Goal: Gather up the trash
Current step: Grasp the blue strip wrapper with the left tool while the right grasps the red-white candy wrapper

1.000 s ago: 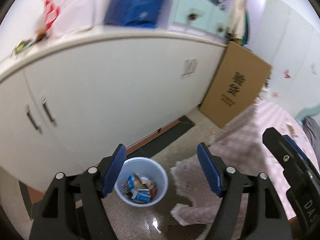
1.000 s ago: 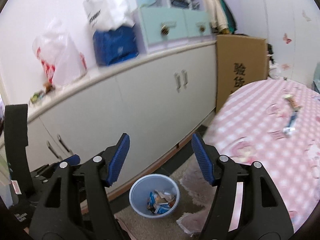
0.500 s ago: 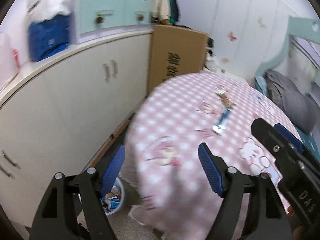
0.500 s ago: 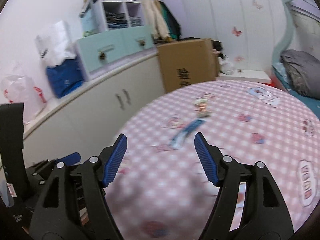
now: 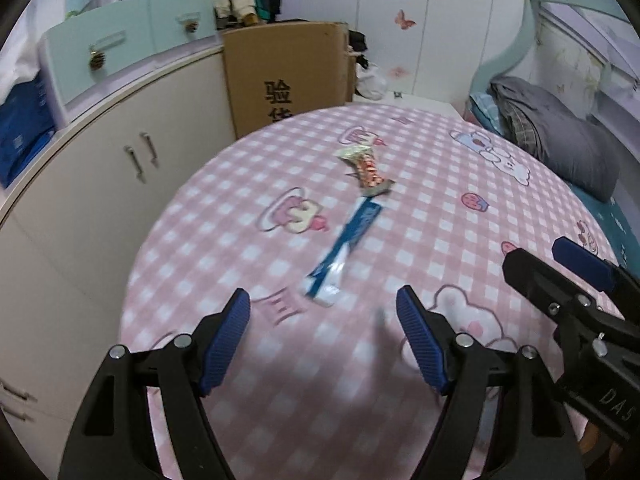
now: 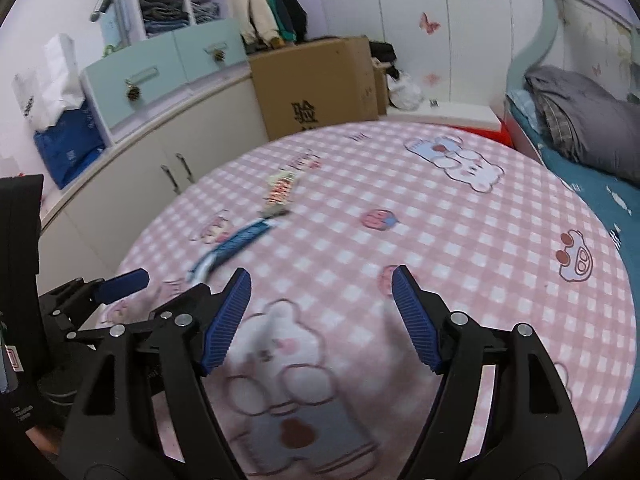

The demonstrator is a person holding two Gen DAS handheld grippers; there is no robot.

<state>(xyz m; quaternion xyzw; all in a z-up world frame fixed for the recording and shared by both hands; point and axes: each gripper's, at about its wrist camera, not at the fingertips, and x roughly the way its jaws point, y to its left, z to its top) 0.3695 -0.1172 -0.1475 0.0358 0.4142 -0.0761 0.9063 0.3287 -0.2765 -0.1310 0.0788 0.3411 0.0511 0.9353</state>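
Two pieces of trash lie on the round table's pink checked cloth [image 5: 440,220]: a long blue-and-white wrapper [image 5: 348,240] and, just beyond it, a crinkled red-and-gold wrapper [image 5: 368,168]. My left gripper [image 5: 322,300] hovers open right before the near end of the blue wrapper, with nothing between its pads. The right wrist view shows the blue wrapper [image 6: 232,246] and the red-and-gold wrapper [image 6: 280,192] to the upper left of my right gripper [image 6: 320,276]. Its jaws are opening and empty over the cloth [image 6: 460,232]. The left gripper's fingertip [image 6: 124,280] shows at that view's left edge.
A long white cabinet [image 5: 100,184] runs along the left wall with mint drawers [image 5: 132,52] and a blue bag [image 6: 68,148] on top. A cardboard box [image 5: 284,76] stands behind the table. A bed with grey bedding [image 5: 560,136] lies on the right.
Both views have swung from the white cabinet and the blue floor bin up to the table. The bin has left view and the two wrappers have come closer to the left gripper.
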